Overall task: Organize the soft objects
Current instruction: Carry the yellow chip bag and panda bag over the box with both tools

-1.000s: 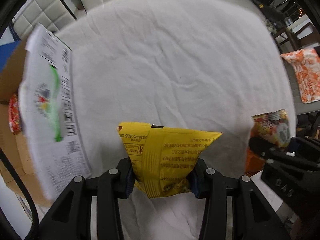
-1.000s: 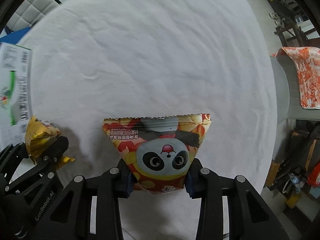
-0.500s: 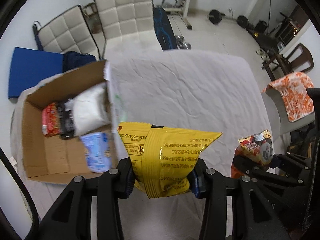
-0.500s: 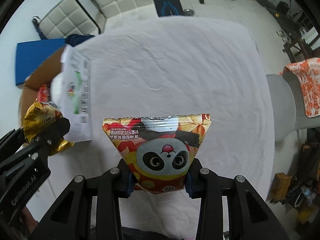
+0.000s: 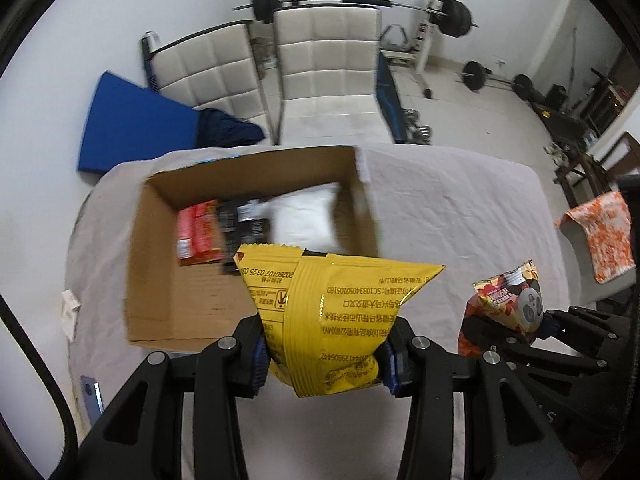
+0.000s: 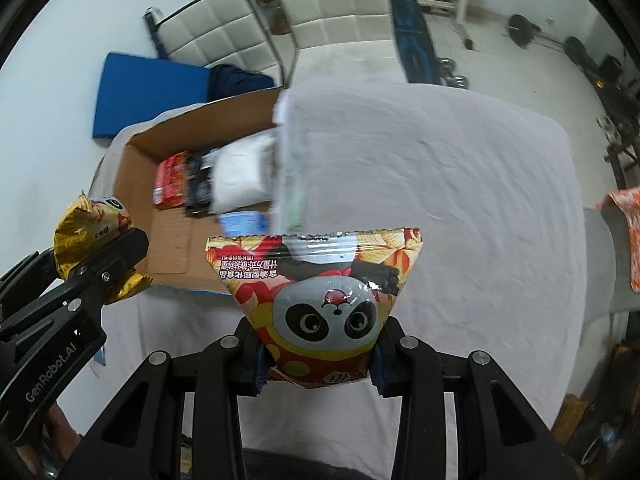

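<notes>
- While the cardboard box [image 5: 168, 280] lay open at centre left, the left gripper [image 5: 325, 354] clamped the yellow snack bag [image 5: 336, 312] just below it, apparently ready to drop it in.
- At lower centre, the right gripper [image 6: 318, 360] pinched the panda snack bag [image 6: 320, 304] upright, clear of the white cloth [image 6: 460, 200].

A panda bag [image 6: 320, 304] sits pinched between the right gripper [image 6: 318, 364] jaws, raised above a white-covered table [image 6: 460, 208]. Left of the jaws, the left gripper [image 6: 100, 268] clamps a yellow bag [image 6: 86, 224]. Ahead and left lies an open box [image 6: 172, 184] holding a red pack [image 6: 170, 182] and a white pouch [image 6: 240, 172].
</notes>
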`<action>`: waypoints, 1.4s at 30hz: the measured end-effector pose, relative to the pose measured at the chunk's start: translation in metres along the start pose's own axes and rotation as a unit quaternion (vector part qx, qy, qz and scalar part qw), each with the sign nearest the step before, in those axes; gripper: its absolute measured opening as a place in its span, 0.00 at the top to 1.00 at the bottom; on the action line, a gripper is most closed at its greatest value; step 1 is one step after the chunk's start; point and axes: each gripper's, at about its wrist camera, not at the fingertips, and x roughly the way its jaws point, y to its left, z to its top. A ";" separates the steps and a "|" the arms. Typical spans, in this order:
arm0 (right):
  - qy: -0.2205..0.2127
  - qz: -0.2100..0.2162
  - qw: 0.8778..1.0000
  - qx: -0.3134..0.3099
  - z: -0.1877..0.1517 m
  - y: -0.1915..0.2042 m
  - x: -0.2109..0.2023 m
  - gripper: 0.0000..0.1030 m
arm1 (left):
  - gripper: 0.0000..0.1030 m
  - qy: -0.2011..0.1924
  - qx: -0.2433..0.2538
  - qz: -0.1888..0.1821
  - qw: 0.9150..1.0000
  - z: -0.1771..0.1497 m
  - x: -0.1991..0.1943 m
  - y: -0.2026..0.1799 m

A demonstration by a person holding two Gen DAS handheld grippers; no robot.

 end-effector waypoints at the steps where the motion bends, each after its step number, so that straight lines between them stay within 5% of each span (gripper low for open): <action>1: 0.001 0.008 1.000 -0.004 0.002 0.013 0.004 0.61 | 0.61 0.001 -0.002 0.006 1.000 -0.001 0.001 0.008; 20: 0.024 0.023 0.997 -0.071 0.020 0.152 0.055 0.60 | 0.61 0.014 -0.058 0.022 0.998 -0.004 0.025 0.143; 33: 0.074 0.030 0.996 -0.043 0.042 0.174 0.151 0.60 | 0.60 0.143 -0.082 -0.047 0.985 0.001 0.137 0.183; 42: 0.104 0.030 0.994 -0.028 0.048 0.174 0.204 0.60 | 0.60 0.195 -0.085 -0.062 0.975 -0.006 0.183 0.195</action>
